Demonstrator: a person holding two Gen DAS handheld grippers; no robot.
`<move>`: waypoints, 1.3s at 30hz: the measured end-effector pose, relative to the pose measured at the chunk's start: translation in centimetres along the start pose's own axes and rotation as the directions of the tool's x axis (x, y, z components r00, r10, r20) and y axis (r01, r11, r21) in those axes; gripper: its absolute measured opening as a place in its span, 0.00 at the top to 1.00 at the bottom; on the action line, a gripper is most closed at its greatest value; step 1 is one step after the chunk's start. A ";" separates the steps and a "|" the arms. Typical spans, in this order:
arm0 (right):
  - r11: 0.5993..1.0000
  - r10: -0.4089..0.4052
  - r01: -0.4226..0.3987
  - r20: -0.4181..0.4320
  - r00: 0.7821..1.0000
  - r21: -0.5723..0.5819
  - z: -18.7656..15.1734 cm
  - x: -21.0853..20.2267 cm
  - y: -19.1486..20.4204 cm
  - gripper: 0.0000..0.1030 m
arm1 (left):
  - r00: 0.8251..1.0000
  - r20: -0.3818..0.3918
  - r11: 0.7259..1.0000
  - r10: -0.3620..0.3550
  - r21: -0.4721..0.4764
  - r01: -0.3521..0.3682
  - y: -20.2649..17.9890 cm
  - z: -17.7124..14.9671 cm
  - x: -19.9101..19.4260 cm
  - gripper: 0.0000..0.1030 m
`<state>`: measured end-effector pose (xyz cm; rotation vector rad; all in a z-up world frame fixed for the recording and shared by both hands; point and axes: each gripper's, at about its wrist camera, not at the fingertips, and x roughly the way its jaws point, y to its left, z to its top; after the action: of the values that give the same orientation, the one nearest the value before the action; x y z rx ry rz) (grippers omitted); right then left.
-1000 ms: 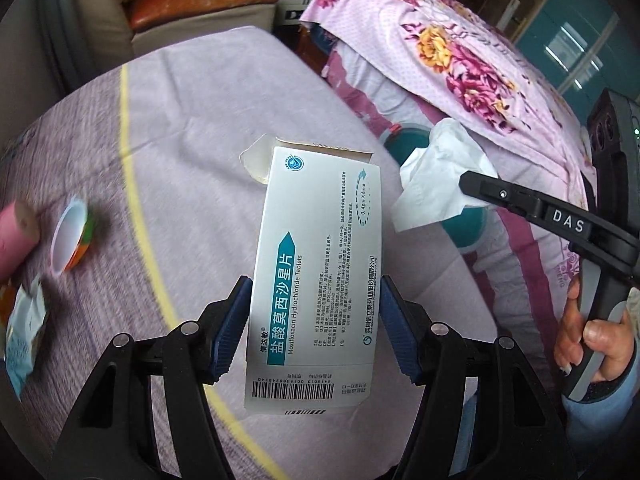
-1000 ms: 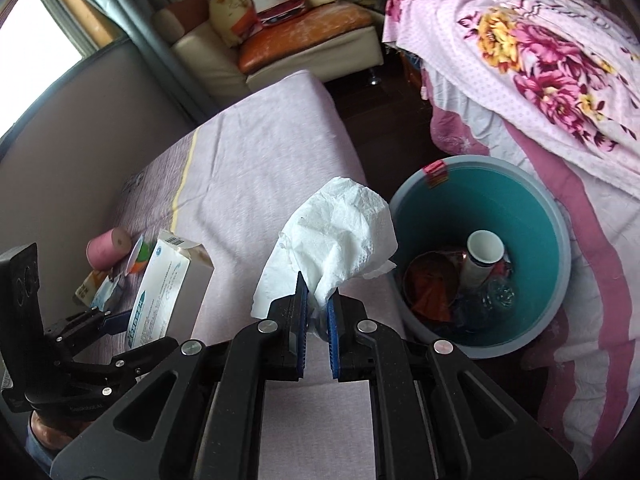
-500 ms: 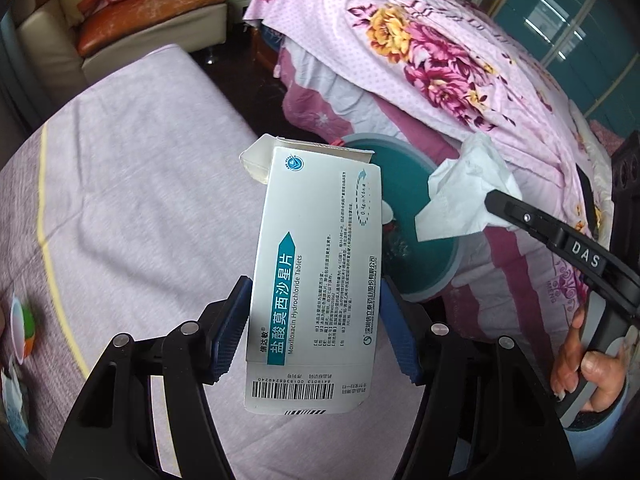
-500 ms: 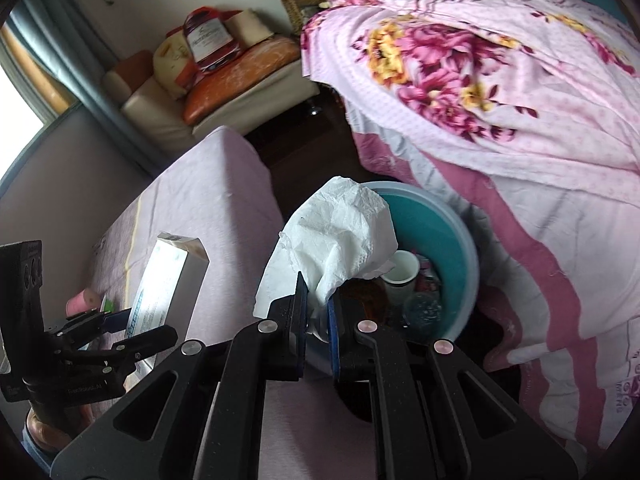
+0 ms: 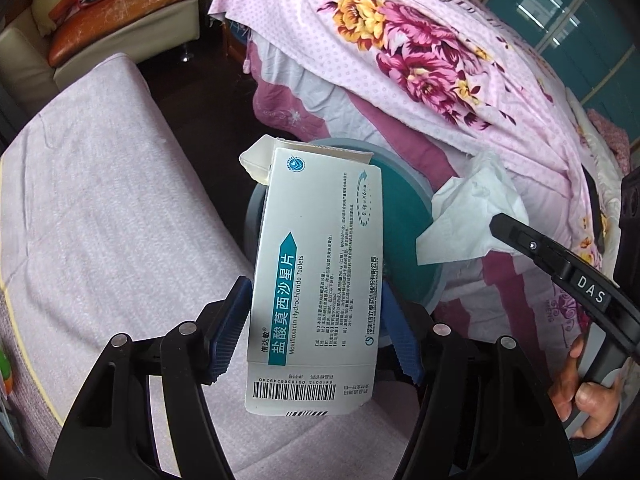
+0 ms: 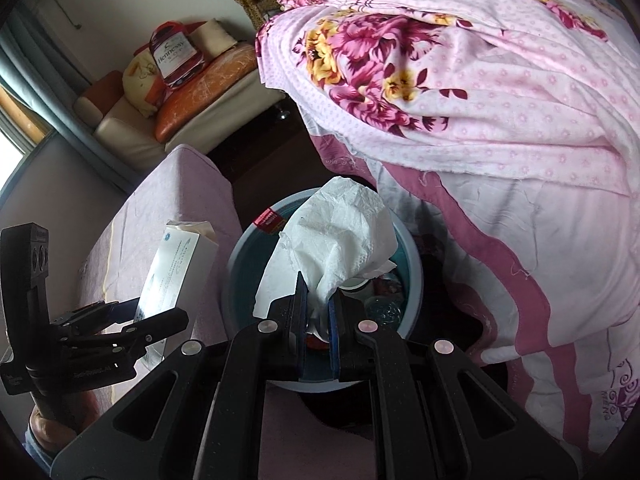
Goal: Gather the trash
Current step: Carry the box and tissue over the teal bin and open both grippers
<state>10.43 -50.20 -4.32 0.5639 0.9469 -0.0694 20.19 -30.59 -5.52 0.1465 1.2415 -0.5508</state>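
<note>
I have two pieces of trash in hand: the white tablet box is clamped by its long sides in my left gripper, and the crumpled white tissue is pinched in my right gripper, whose jaws are nearly closed on its lower edge. My landmark is the teal bin. A second ago both grippers were above the purple-covered worktop with the bin off to one side; I have carried them across, and now the tissue hangs directly above the bin's opening, while the box stands above its near rim, the open flap end pointing at the bin. I judge that the carry is almost done and the drop is next: the tissue could be let go here, but the box may need a little more travel toward the bin's centre, since its lower end seems to sit over the worktop edge beside the bin. Inside the bin I can see a white cup and other rubbish, partly hidden by the tissue. Beyond the bin the floral quilt drapes down off the bed and crowds its far rim, so a light tissue could drift onto the fabric. Further behind the bin stands a sofa. Nothing lies between my grippers and the bin's opening.
</note>
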 end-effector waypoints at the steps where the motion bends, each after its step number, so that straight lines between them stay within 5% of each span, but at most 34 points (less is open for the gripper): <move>1: 1.000 -0.001 0.001 -0.002 1.000 0.003 0.1 0.0 -0.3 0.91 | 1.000 -0.003 1.000 -0.002 0.000 0.002 -0.1 0.1 0.2 0.36; 11: 0.999 -0.020 0.020 -0.003 1.000 0.026 0.6 0.0 -1.4 0.89 | 1.000 -0.012 1.000 -0.019 0.008 0.019 -0.8 1.3 2.1 0.31; 20: 0.999 -0.028 0.028 -0.027 0.999 0.016 0.8 0.9 -0.6 0.89 | 1.000 -0.026 1.000 0.002 -0.016 -0.002 0.5 0.7 2.3 0.14; 34: 0.999 -0.036 0.033 -0.083 0.996 -0.033 0.7 2.9 2.0 0.89 | 1.000 -0.007 0.996 -0.016 -0.085 0.015 3.6 -2.0 0.6 0.13; 38: 0.999 -0.034 0.030 -0.108 0.994 -0.045 0.6 3.7 2.9 0.82 | 1.000 0.004 0.995 -0.010 -0.095 0.010 4.5 -2.6 0.1 0.13; 39: 0.999 -0.034 0.030 -0.110 0.993 -0.045 0.6 3.7 3.0 0.70 | 1.000 0.006 0.995 -0.010 -0.100 0.010 4.7 -2.7 0.0 0.13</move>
<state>13.94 -47.24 -5.72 0.5169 1.0637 -0.0467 20.10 -25.49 -7.30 0.0545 1.2626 -0.4961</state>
